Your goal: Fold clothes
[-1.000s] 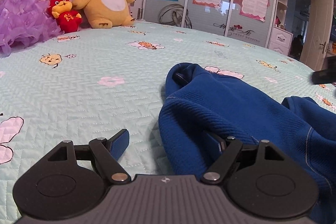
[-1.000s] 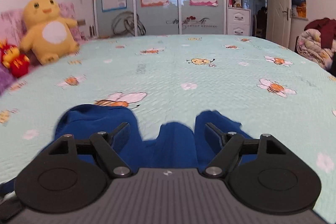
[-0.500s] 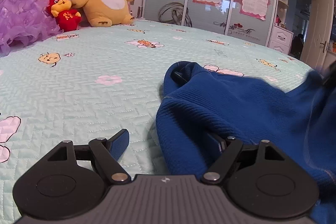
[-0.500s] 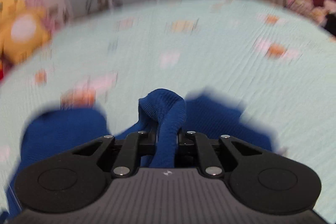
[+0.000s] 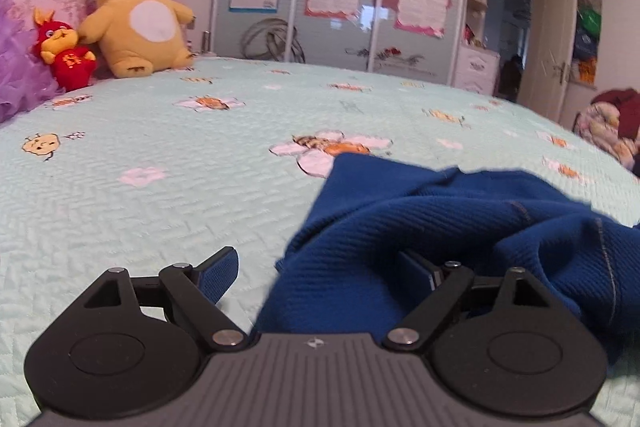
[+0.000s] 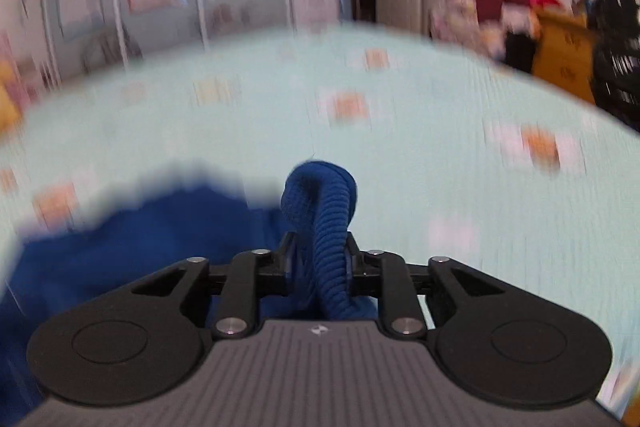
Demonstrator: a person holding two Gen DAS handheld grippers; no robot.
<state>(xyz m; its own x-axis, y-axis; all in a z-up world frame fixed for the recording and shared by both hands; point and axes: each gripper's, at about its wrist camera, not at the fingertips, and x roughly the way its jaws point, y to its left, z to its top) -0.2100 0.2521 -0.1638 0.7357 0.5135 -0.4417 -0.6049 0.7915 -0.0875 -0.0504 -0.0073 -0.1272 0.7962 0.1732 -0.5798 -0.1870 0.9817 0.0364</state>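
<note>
Blue knit garment (image 5: 420,227) is being spread on the bed (image 5: 160,187), draped over the wide-open left gripper (image 5: 320,275); a bunched fold is being clamped in the right gripper (image 6: 320,263).

The left gripper (image 5: 320,275) has its jaws spread wide over a pale green quilted bedspread (image 5: 160,195) printed with flowers and bees. Its left blue-padded finger (image 5: 218,277) rests bare above the quilt, while the right finger is partly buried in a rumpled dark blue ribbed knit garment (image 5: 440,223) lying toward the bed's right side. At the far left corner, against a pink headboard, sit a large yellow plush toy (image 5: 140,23) and a small red plush toy (image 5: 66,53).
</note>
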